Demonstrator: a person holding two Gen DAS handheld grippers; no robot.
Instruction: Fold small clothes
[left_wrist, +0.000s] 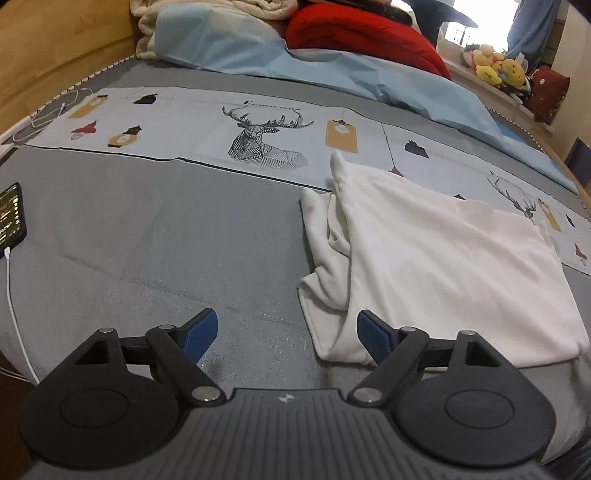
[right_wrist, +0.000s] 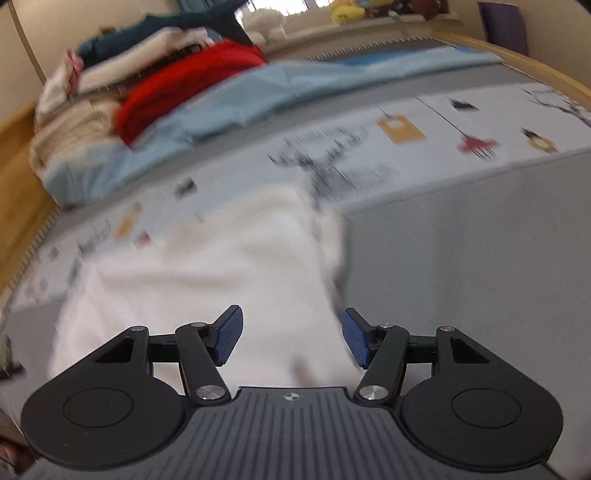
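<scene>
both grippers' jaws gape empty over the folded white garment on the bed

Motion blur smears the right wrist view, the deer-print sheet and white garment lacking detail.

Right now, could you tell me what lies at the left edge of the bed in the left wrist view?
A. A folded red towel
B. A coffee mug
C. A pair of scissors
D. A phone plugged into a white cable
D: a dark phone with a lit screen lies there, with a white cable plugged into its near end.
</scene>
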